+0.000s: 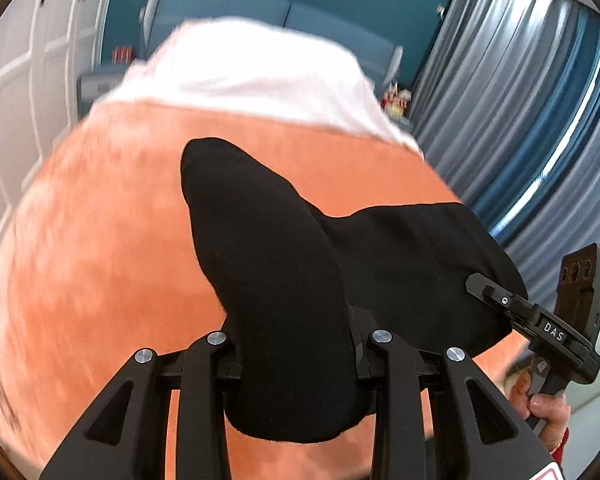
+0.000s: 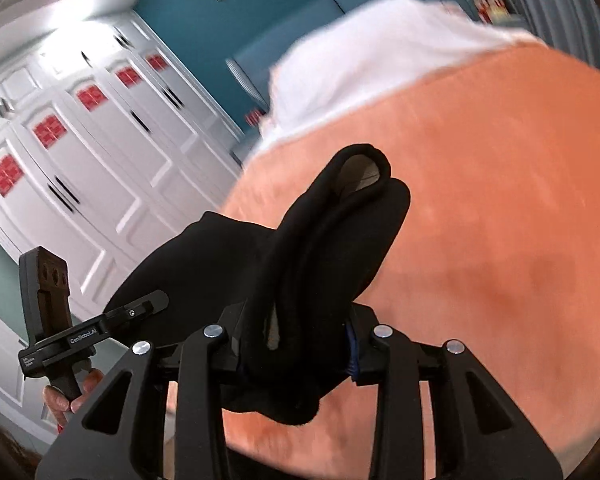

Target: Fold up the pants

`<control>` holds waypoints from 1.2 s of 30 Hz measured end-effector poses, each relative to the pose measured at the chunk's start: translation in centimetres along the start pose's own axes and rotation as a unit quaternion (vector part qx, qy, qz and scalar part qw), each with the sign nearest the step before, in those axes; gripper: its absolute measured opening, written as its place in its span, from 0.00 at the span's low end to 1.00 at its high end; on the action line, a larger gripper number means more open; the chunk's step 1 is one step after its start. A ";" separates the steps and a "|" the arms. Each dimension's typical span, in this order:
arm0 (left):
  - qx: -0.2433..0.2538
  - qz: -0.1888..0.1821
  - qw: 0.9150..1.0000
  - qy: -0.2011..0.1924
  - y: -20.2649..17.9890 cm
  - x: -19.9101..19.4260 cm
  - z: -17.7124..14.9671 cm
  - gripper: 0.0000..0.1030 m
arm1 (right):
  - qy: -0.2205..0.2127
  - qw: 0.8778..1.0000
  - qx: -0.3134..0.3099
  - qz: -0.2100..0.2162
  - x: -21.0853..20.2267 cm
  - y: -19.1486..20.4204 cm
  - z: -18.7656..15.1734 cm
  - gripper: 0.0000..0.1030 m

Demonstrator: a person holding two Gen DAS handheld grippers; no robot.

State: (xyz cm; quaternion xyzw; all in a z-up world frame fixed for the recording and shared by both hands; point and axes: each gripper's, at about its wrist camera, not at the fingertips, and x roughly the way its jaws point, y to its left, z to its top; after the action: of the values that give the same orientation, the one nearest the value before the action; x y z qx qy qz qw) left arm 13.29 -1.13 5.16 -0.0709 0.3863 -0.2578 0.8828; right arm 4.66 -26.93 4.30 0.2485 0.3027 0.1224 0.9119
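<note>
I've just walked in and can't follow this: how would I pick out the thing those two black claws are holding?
Find the big bed with the orange blanket and white sheet. Above the blanket, the left gripper and right gripper each pinch the black pants. They are the only black cloth against all that orange.

Bed [image 1: 100, 240] under an orange blanket [image 2: 500, 200], white bedding [image 1: 240, 68] at its far end.
</note>
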 end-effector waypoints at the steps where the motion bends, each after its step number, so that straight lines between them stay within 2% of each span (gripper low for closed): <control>1: 0.003 0.004 1.000 -0.008 -0.1 0.8 1.5 0.28 | -0.018 1.000 -0.009 0.005 1.4 0.0 2.2 0.32; 5: 0.035 0.030 0.997 -0.066 0.7 3.8 8.2 0.29 | -0.058 0.998 -0.028 0.016 7.9 -0.8 9.2 0.32; 6: 0.039 0.035 0.996 -0.077 1.1 5.8 10.1 0.29 | -0.065 0.997 -0.028 0.017 9.5 -1.2 10.8 0.32; 8: 0.048 0.039 0.994 -0.091 2.2 8.5 12.5 0.29 | -0.075 0.997 -0.025 0.018 14.1 -2.6 14.2 0.32; 12: 0.041 0.042 0.994 -0.096 4.9 16.0 15.9 0.30 | -0.079 0.997 -0.013 0.018 20.9 -6.7 17.9 0.32; 15: 0.022 0.032 0.996 -0.080 7.5 21.9 16.2 0.30 | -0.076 0.997 -0.014 0.007 26.1 -10.2 18.7 0.32; 17: 0.011 0.038 0.997 -0.062 9.6 27.0 15.7 0.30 | -0.065 0.998 -0.007 -0.003 30.5 -12.7 18.6 0.32; 18: 0.010 0.041 0.998 -0.055 10.2 28.3 15.4 0.30 | -0.060 0.998 -0.004 -0.005 31.5 -13.5 18.2 0.32; 23: -0.025 0.051 0.998 0.029 14.9 37.3 10.6 0.31 | 0.005 0.999 0.035 -0.032 39.1 -20.1 14.0 0.32; 24: -0.031 0.069 0.996 0.038 15.6 38.3 9.5 0.37 | 0.022 0.998 0.038 -0.040 40.4 -21.0 12.9 0.34; 25: -0.038 0.074 0.996 0.038 16.7 39.1 8.2 0.45 | 0.032 0.997 0.036 -0.063 41.3 -22.1 11.6 0.35; 26: -0.048 0.075 0.995 0.038 17.2 39.0 7.4 0.61 | 0.031 0.996 0.034 -0.071 41.6 -23.0 10.6 0.46; 27: -0.061 0.087 0.994 0.034 17.8 38.8 6.8 0.79 | 0.033 0.996 0.045 -0.069 41.7 -24.0 10.0 0.64; 29: -0.078 0.118 0.990 0.021 17.8 36.7 6.0 0.82 | 0.033 0.994 0.094 -0.040 40.8 -25.5 10.0 0.66; 30: -0.072 0.135 0.988 0.020 17.5 35.7 5.9 0.82 | 0.031 0.994 0.094 -0.055 39.8 -25.2 10.1 0.69; 31: -0.054 0.165 0.984 0.023 16.5 34.2 5.8 0.82 | 0.027 0.992 0.086 -0.090 38.3 -24.4 10.3 0.71; 33: -0.014 0.216 0.976 0.030 14.3 31.1 5.4 0.81 | 0.017 0.989 0.073 -0.126 35.5 -22.9 9.9 0.75; 35: 0.020 0.229 0.973 0.032 11.8 28.3 4.7 0.81 | 0.007 0.983 0.037 -0.178 31.9 -20.0 9.3 0.75; 36: 0.038 0.247 0.967 0.037 10.0 26.4 4.0 0.81 | 0.005 0.978 0.009 -0.210 29.9 -18.0 8.6 0.80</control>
State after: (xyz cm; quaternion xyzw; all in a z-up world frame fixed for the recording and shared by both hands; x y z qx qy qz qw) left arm 35.18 -6.33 -12.36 0.0701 0.4145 -0.0483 0.9060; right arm 34.74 -34.22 -13.91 0.1870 0.3537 -0.0734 0.9135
